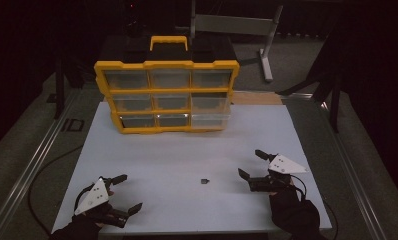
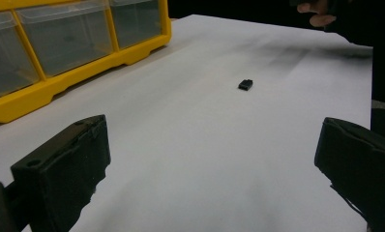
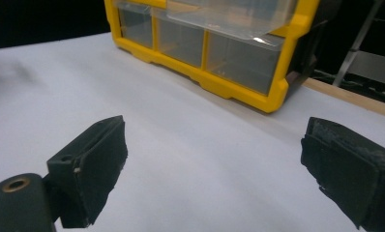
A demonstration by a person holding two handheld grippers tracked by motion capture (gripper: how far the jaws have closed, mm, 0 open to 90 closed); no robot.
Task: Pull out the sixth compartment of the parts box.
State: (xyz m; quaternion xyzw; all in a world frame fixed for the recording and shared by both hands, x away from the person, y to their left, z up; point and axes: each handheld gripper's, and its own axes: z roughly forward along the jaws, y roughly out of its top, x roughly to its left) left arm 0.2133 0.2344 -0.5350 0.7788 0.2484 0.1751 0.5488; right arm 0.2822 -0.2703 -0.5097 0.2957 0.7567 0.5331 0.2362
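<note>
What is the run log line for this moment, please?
left tongs: open, empty | right tongs: open, empty | small black part: on white board, between them | yellow drawer cabinet: lower right drawers out

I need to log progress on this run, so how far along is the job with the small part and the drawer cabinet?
Early. Done: one drawer at the cabinet's lower right stands pulled out. In hand: nothing; left gripper and right gripper are open and empty. Left: the small black part lies untouched on the table.

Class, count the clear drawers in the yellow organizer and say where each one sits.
9. The yellow organizer holds three rows of three clear drawers: top, middle and bottom. The two at the right, middle and bottom, stick out from the frame.
</note>
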